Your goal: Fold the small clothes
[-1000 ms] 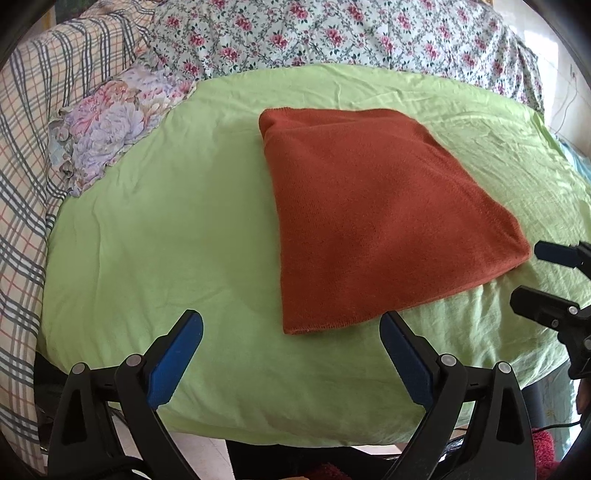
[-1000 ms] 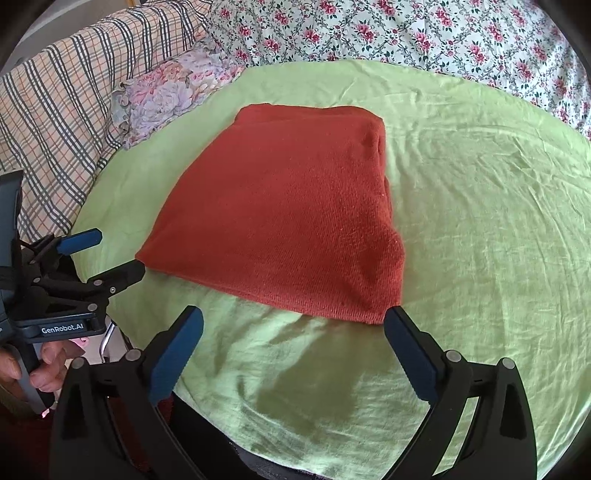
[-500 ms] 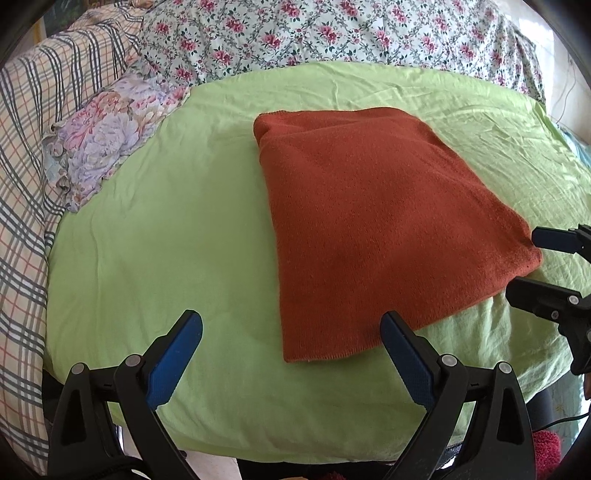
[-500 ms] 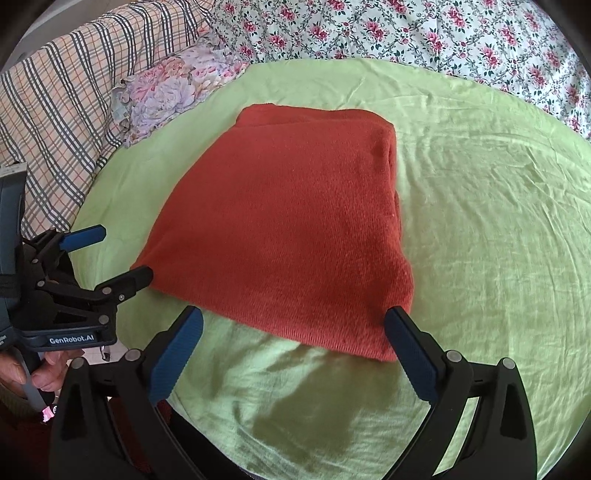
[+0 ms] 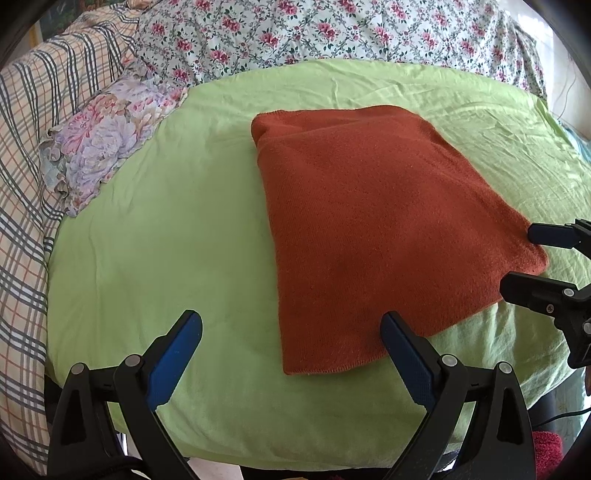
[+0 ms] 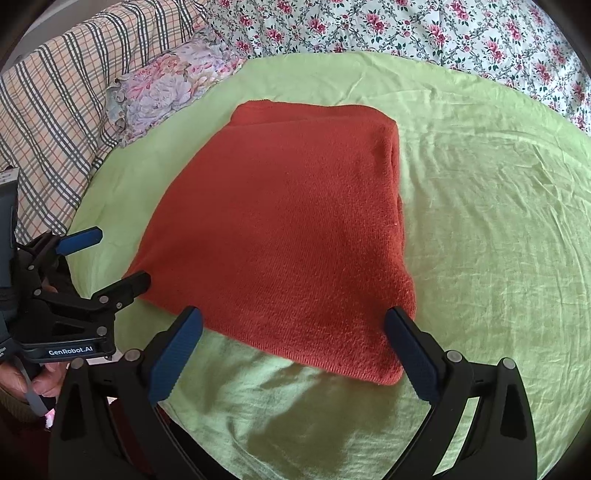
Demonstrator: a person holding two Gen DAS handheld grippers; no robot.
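Observation:
A rust-red knitted garment point(image 5: 373, 229) lies folded into a flat rectangle on the light green sheet point(image 5: 166, 236); it also shows in the right wrist view point(image 6: 291, 236). My left gripper point(image 5: 291, 328) is open and empty, its jaws straddling the garment's near left corner. It shows in the right wrist view point(image 6: 120, 258) beside that corner. My right gripper point(image 6: 293, 325) is open and empty, its jaws either side of the garment's near right corner. It shows in the left wrist view point(image 5: 517, 258) at that corner.
A small floral cloth point(image 5: 107, 140) lies at the far left of the sheet. A plaid blanket point(image 5: 22, 184) covers the left and a floral bedspread point(image 5: 332, 33) the back. The bed's near edge point(image 5: 295, 454) runs below the grippers.
Both grippers have moved forward toward the garment's near edge and now sit at its two near corners. The garment has not moved. Both stay open.

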